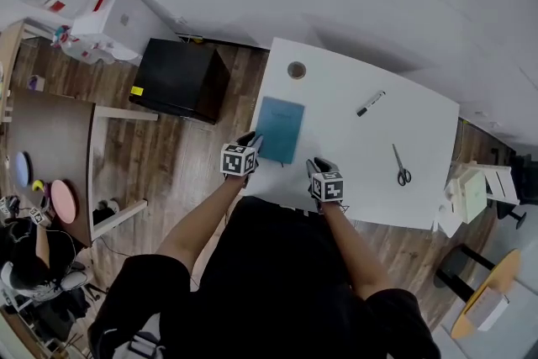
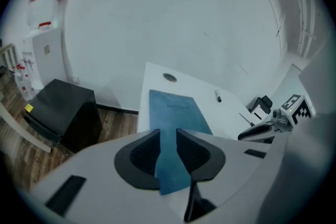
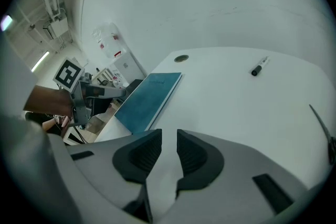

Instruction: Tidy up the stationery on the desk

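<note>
- Now, left gripper (image 1: 251,142) sits at the teal notebook's (image 1: 280,129) near-left corner, jaws narrowly apart, blue showing through the gap.
- Right gripper (image 1: 317,167) hovers over the white desk (image 1: 336,118), jaws narrow, empty.
- Marker (image 1: 370,103) and scissors (image 1: 402,166) lie further right.

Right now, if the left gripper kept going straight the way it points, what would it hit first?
Probably the teal notebook: the left gripper aims down at its near end; depth is unclear.

The desk (image 1: 361,139) has a smooth, matt white top, and the notebook (image 1: 279,129) on it wears a matt teal cover. The floor (image 1: 164,172) is brown wood planking, the cabinet (image 1: 178,78) beside the desk dull black.
</note>
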### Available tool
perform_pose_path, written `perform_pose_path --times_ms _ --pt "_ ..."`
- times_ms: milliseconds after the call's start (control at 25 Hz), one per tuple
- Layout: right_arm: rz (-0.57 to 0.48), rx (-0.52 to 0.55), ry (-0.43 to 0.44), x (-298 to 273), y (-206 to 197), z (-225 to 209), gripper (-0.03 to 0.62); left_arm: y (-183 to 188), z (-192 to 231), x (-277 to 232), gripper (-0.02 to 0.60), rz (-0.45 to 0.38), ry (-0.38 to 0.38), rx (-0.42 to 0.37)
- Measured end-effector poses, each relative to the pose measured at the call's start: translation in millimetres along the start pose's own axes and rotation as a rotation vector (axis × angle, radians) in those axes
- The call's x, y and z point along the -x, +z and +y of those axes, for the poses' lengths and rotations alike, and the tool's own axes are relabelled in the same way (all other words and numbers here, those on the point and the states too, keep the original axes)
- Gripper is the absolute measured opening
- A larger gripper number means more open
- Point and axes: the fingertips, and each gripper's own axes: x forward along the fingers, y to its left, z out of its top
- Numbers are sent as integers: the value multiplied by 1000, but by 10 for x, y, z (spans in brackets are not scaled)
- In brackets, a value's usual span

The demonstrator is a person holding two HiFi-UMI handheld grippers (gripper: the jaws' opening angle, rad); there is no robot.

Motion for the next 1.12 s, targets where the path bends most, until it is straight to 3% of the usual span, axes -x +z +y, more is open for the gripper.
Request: perform_pose_path --times_ms 120,280,560,1120 --pt "-36 -25 -8 191 2 -269 99 134 -340 -18 53 -89 -22 0" --pt "-104 -105 -6 476 20 -631 76 127 -989 -183 19 -82 -90 -31" --pt "-184 -118 -7 916 -11 -1238 41 38 -1816 -479 15 -21 -125 -103" --pt "-186 -47 -53 1442 -359 -2419 43 -47 -2927 -1089 15 49 -132 -160"
